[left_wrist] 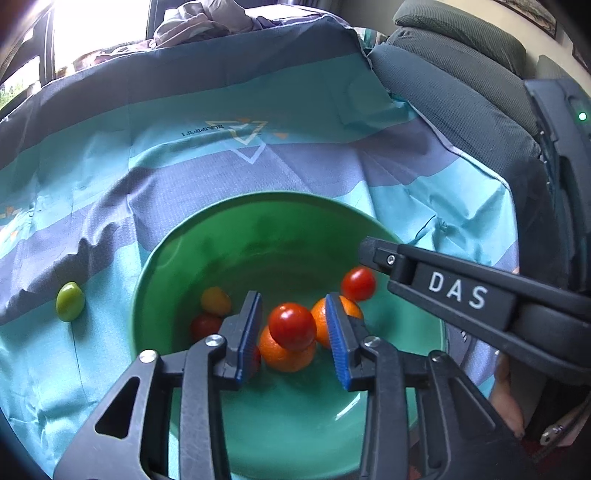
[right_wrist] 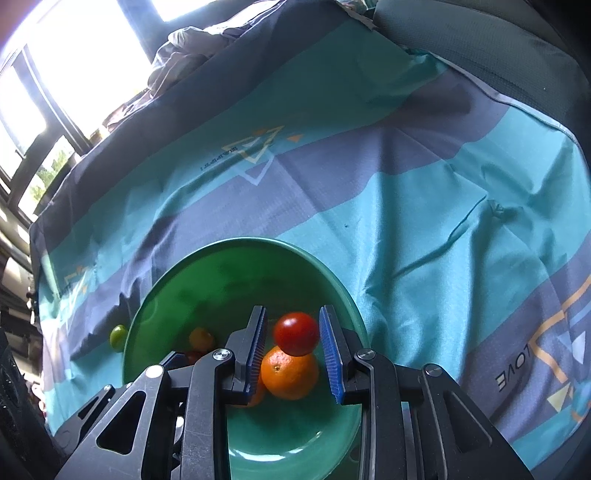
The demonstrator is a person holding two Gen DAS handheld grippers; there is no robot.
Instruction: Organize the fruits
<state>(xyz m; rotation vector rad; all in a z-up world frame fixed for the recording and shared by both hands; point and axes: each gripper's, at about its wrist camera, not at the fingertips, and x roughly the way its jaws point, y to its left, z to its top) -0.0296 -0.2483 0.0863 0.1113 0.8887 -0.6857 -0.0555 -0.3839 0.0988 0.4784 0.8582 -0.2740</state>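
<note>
A green bowl [left_wrist: 173, 258] sits on a teal and grey cloth and holds two oranges [left_wrist: 284, 354], red cherry tomatoes [left_wrist: 291, 326] and a yellow-orange one [left_wrist: 216, 301]. My left gripper [left_wrist: 293, 321] is open above the bowl, with a red tomato between its blue pads, not pinched. A green tomato [left_wrist: 69, 301] lies on the cloth left of the bowl. My right gripper [right_wrist: 293, 339] is open over the bowl [right_wrist: 166, 295], with a red tomato [right_wrist: 296, 333] in the gap above an orange [right_wrist: 290, 374]. The right gripper's body [left_wrist: 458, 291] shows in the left wrist view.
The cloth [right_wrist: 406, 221] covers a soft surface with folds. A grey cushion [left_wrist: 461, 81] lies at the far right and bunched fabric [left_wrist: 207, 22] at the back by a bright window. The green tomato also shows in the right wrist view [right_wrist: 118, 336].
</note>
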